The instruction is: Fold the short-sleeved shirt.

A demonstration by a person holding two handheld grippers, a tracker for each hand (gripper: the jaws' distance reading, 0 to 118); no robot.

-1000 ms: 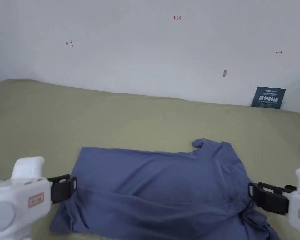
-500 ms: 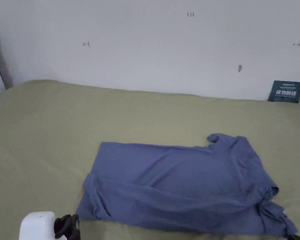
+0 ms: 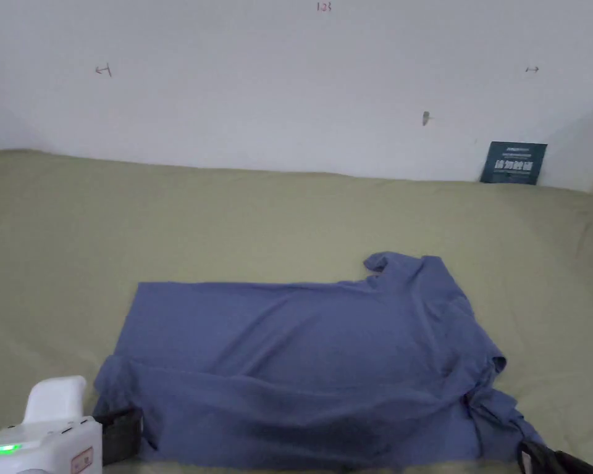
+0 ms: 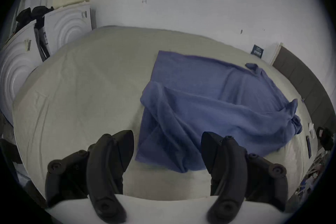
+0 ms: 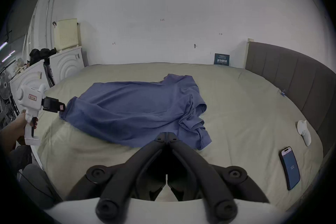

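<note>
Olive bed (image 3: 289, 216), white wall (image 3: 258, 92); one blue shirt (image 3: 301, 364). Left gripper (image 4: 167, 148) released; right gripper (image 5: 166, 134) clenched, empty.

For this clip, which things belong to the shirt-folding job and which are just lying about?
Job:
blue short-sleeved shirt, spread on the green bed sheet
left gripper, open
right gripper, shut, empty

Lying about:
dark-cased phone
small white device
dark blue sign card
</note>
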